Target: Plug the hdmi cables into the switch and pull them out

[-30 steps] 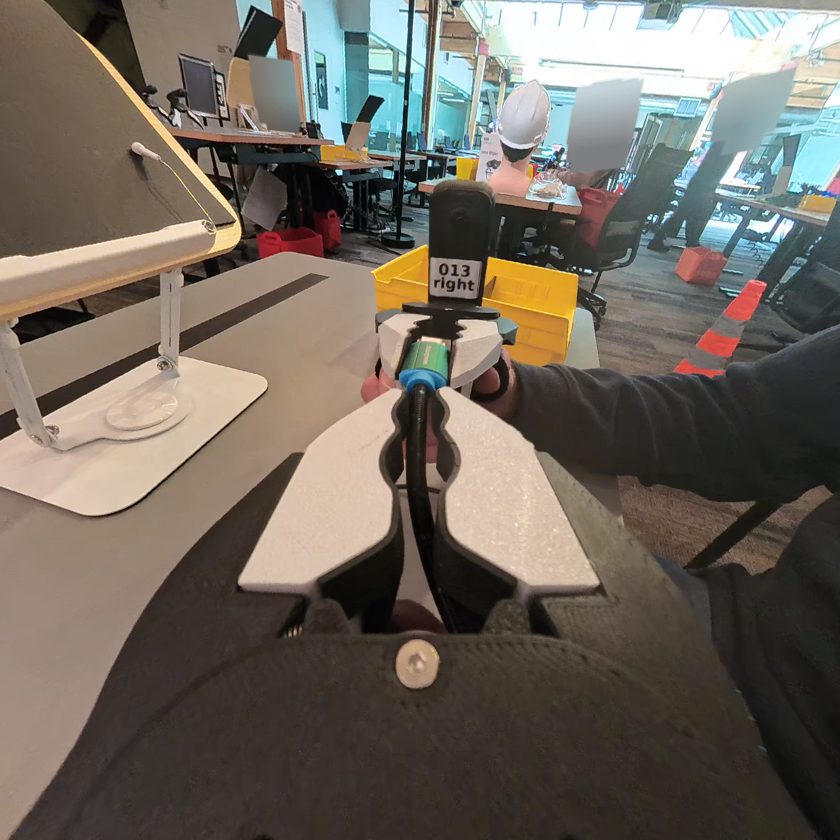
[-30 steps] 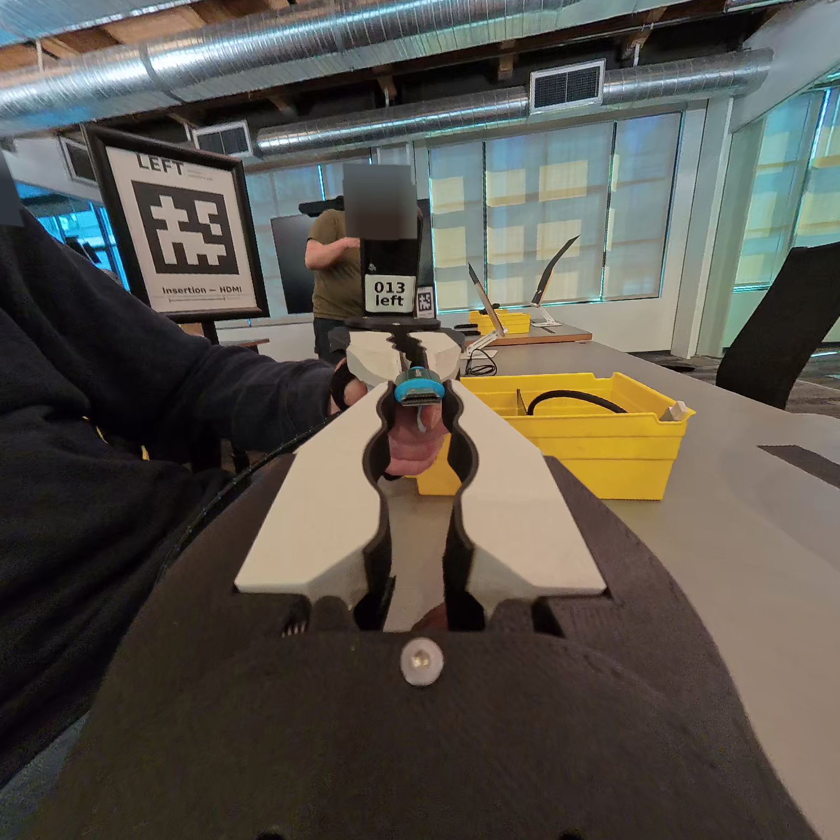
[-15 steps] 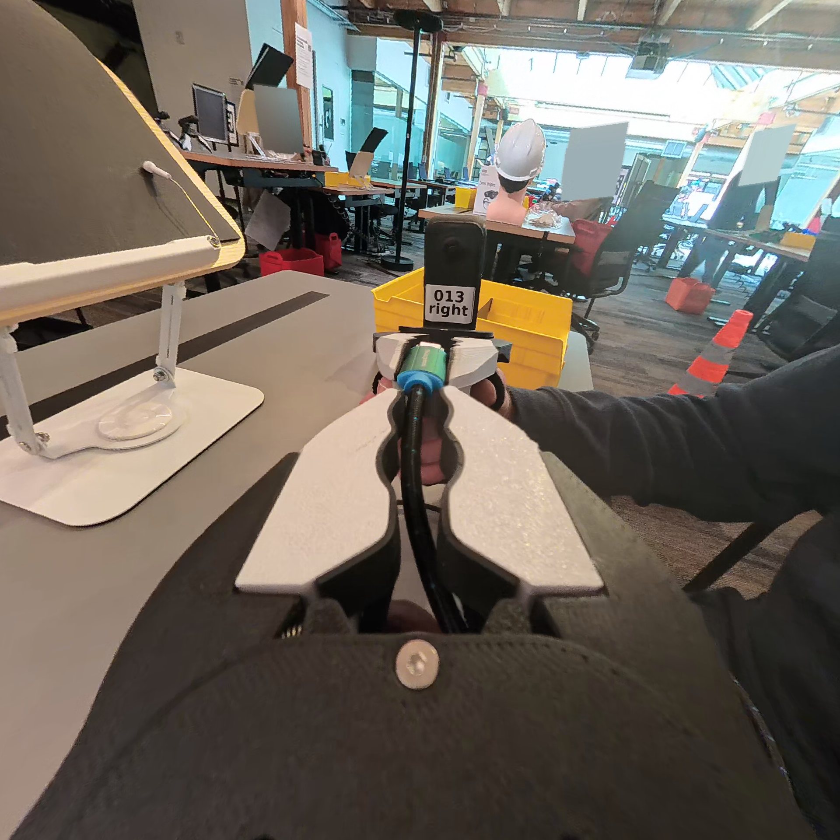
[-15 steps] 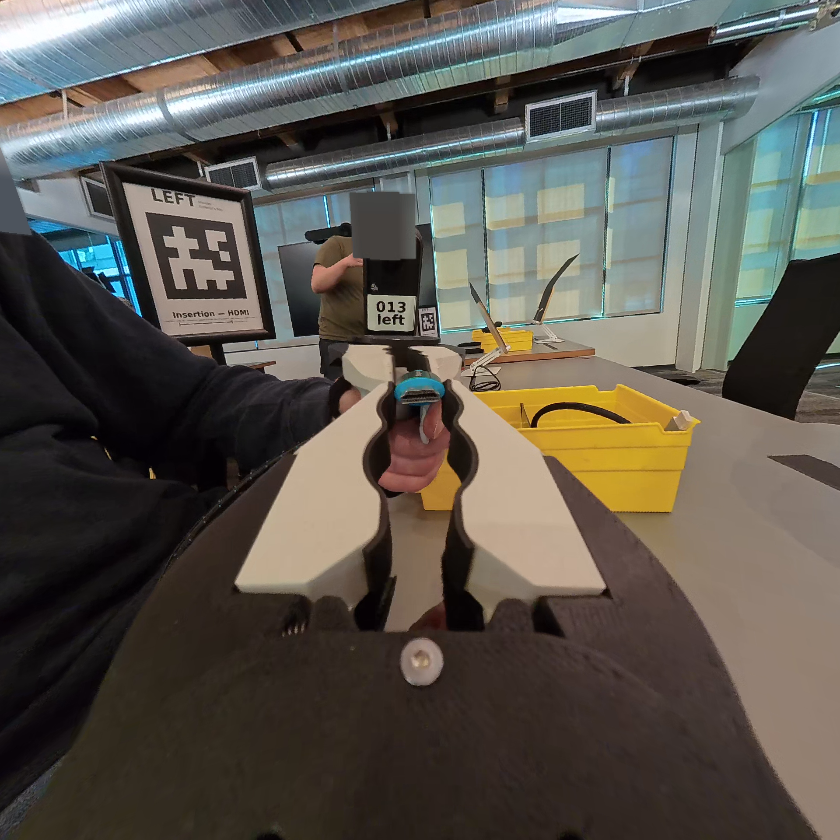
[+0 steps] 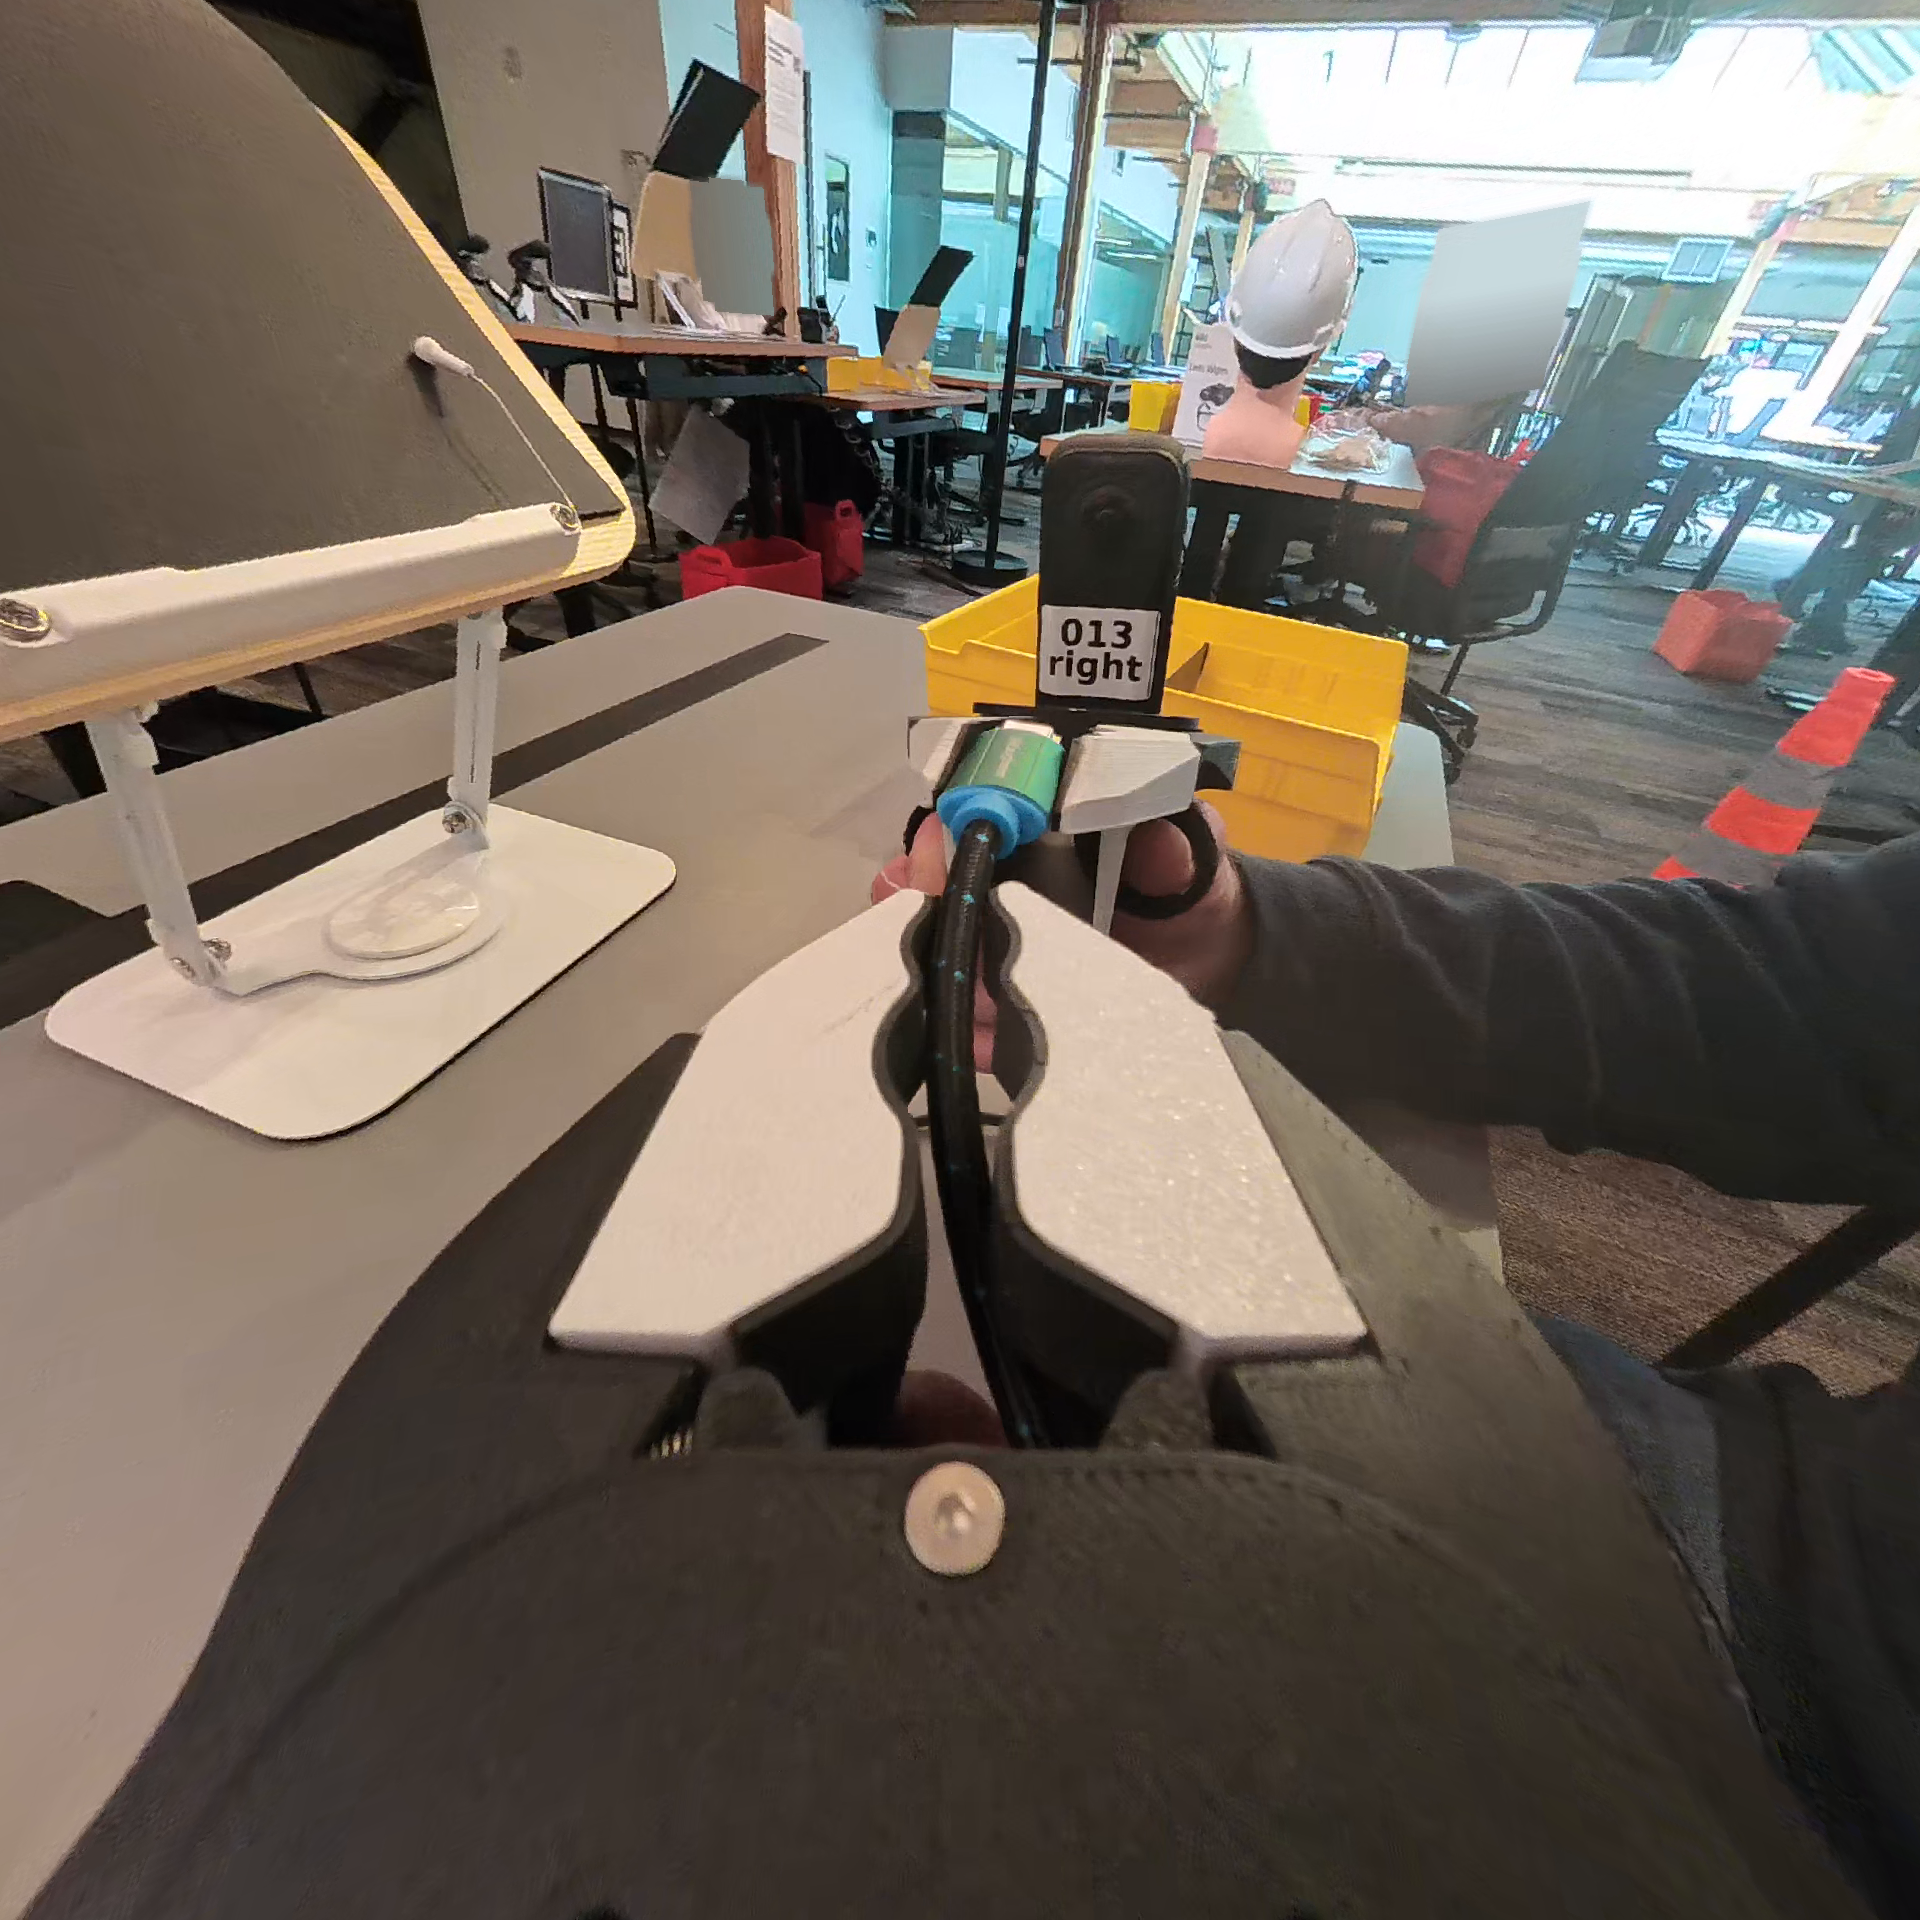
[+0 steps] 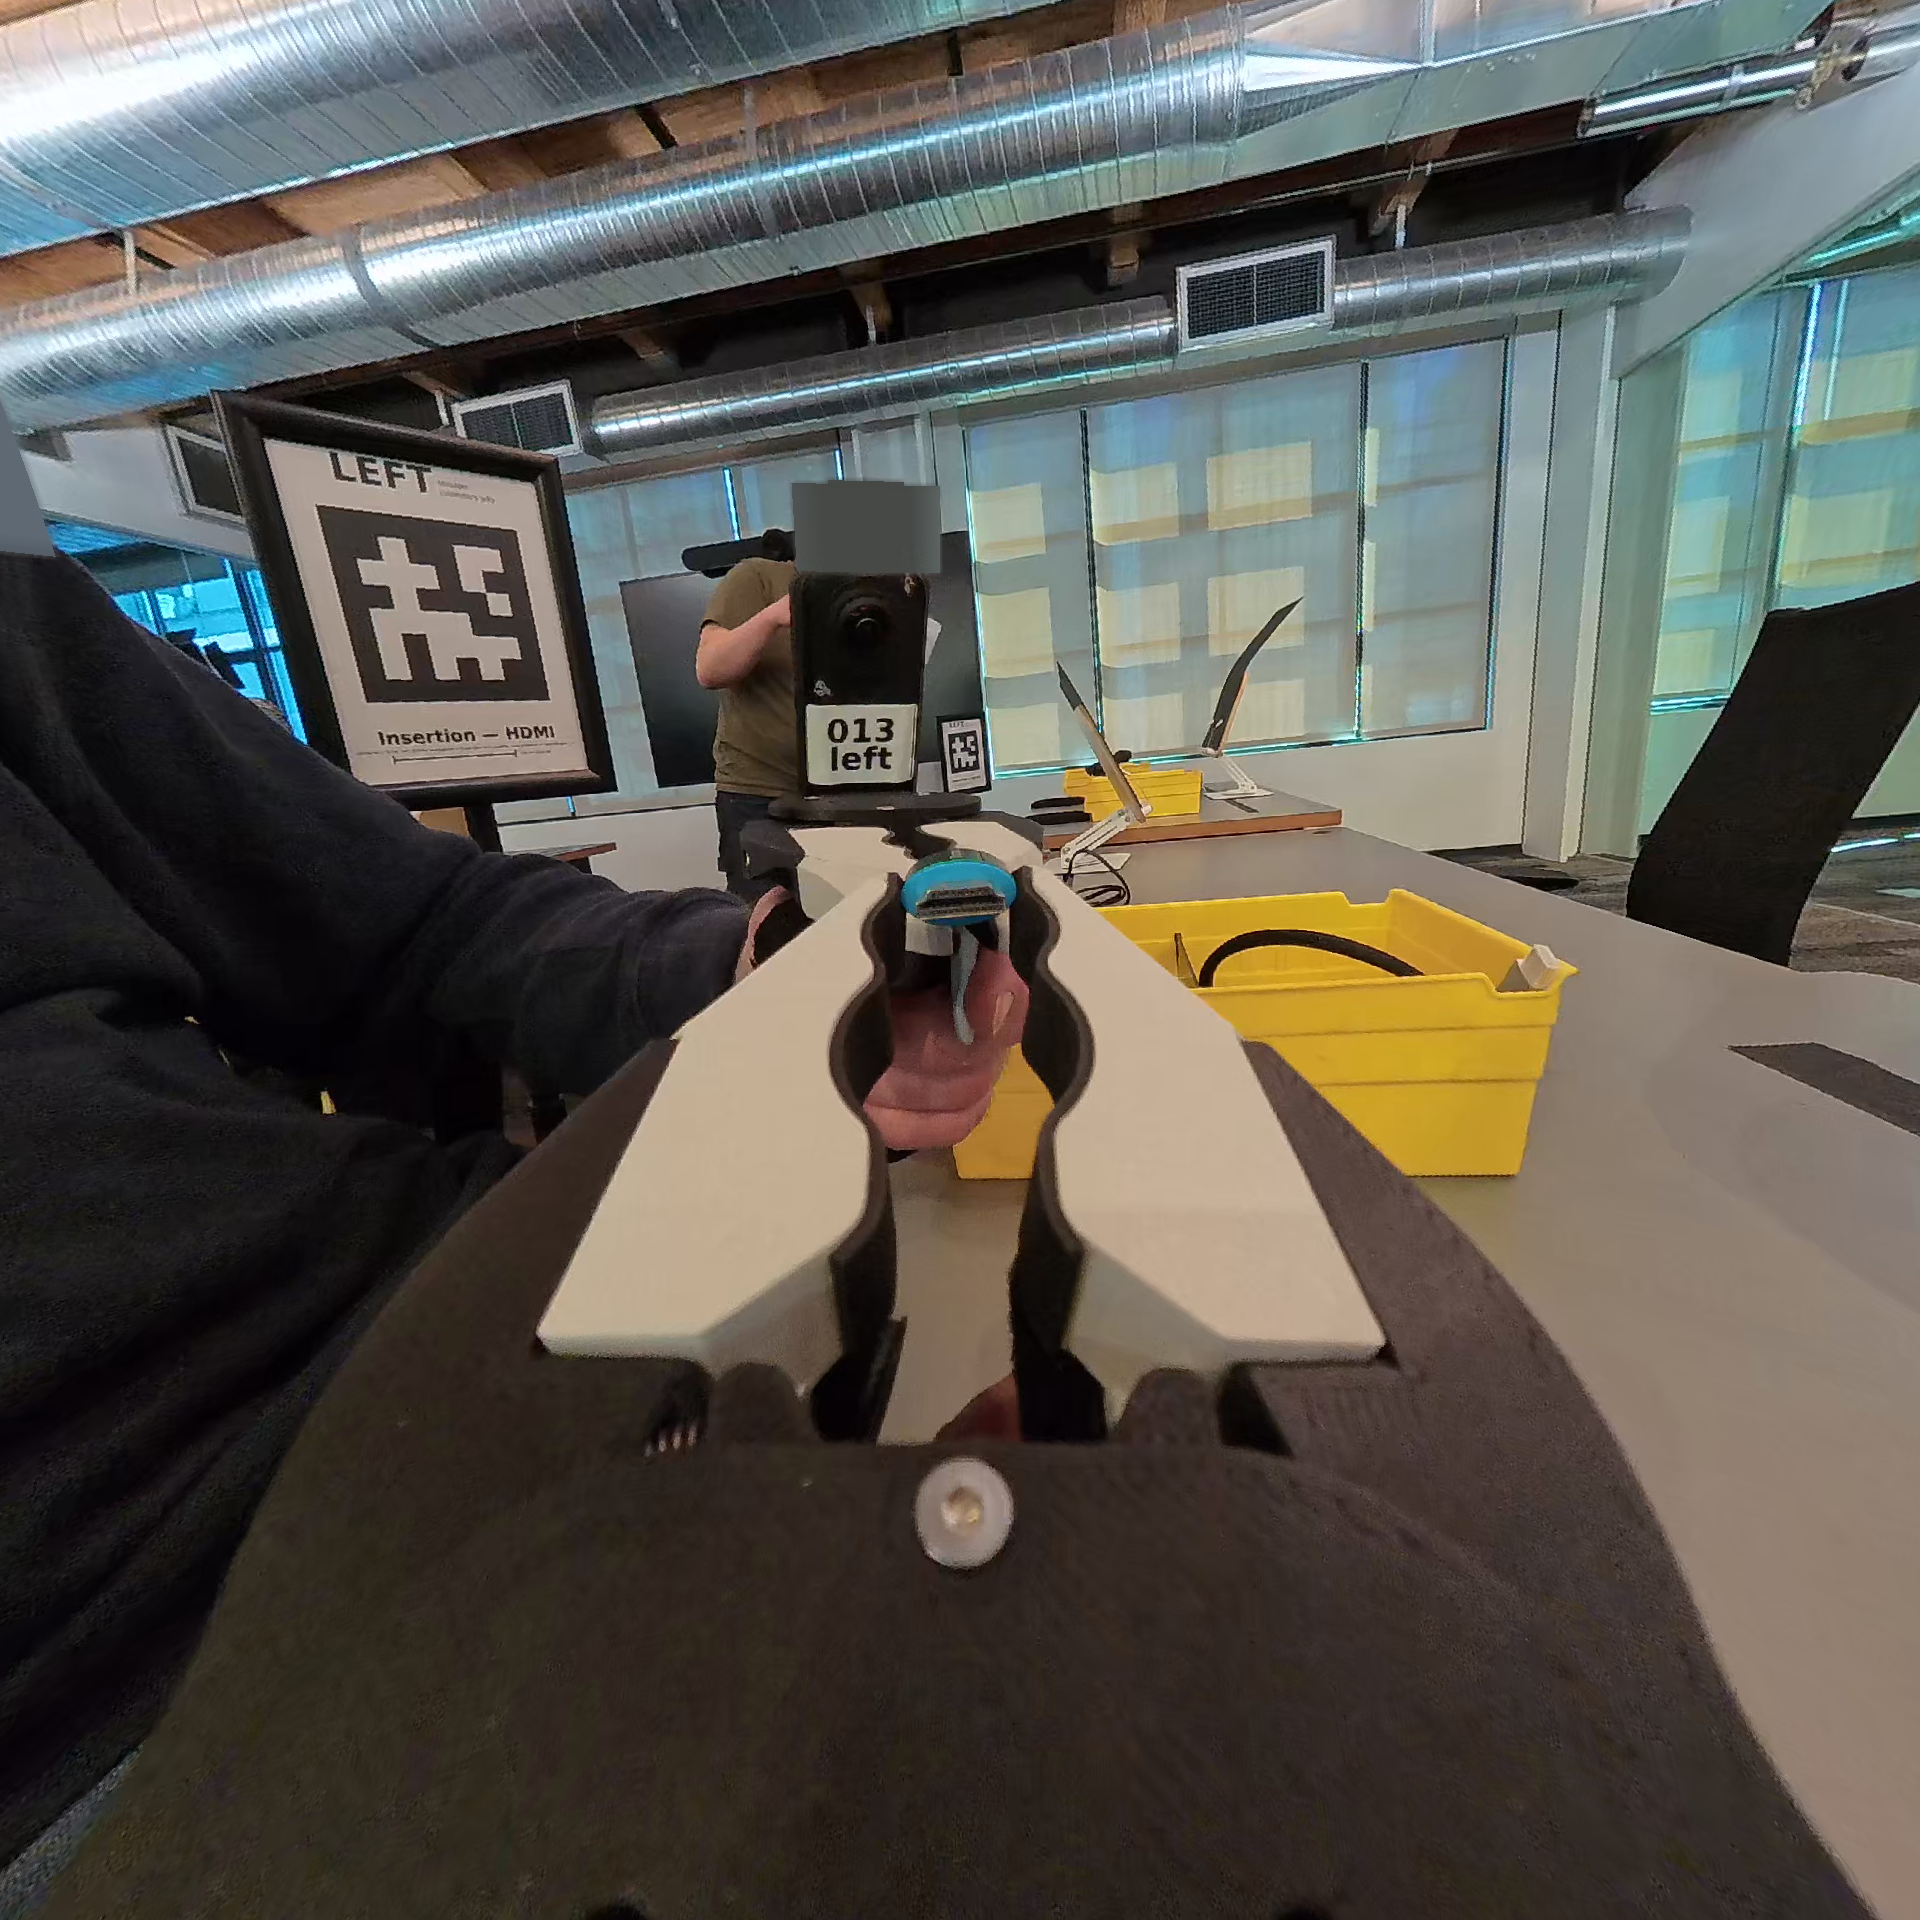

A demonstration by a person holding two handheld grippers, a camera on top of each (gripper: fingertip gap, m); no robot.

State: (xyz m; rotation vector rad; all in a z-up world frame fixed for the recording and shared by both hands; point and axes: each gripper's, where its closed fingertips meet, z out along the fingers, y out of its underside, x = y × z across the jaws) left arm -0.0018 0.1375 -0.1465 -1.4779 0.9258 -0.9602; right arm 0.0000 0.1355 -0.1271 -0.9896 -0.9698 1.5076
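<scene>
My right tongs (image 6: 958, 899) are clamped on the green-and-blue HDMI plug (image 5: 1003, 774), its metal end facing back at my right camera. The braided black cable (image 5: 961, 1091) trails from it through my left tongs (image 5: 954, 914). Those are nearly together around the cable, but I cannot tell whether they pinch it or only guide it.

Over the last second little has changed in the grip. In the left wrist view the plug has swung a touch to the right and now shows more of its side, so the two tongs no longer face each other quite so squarely. Both are held up above the counter (image 6: 1714, 1299), near the yellow bin (image 6: 1299, 1060) where a second black cable (image 6: 1299, 940) lies.

I judge this a mid-air regrasp to line the plug up. No switch shows in either view, so nothing is plugged in yet.
</scene>
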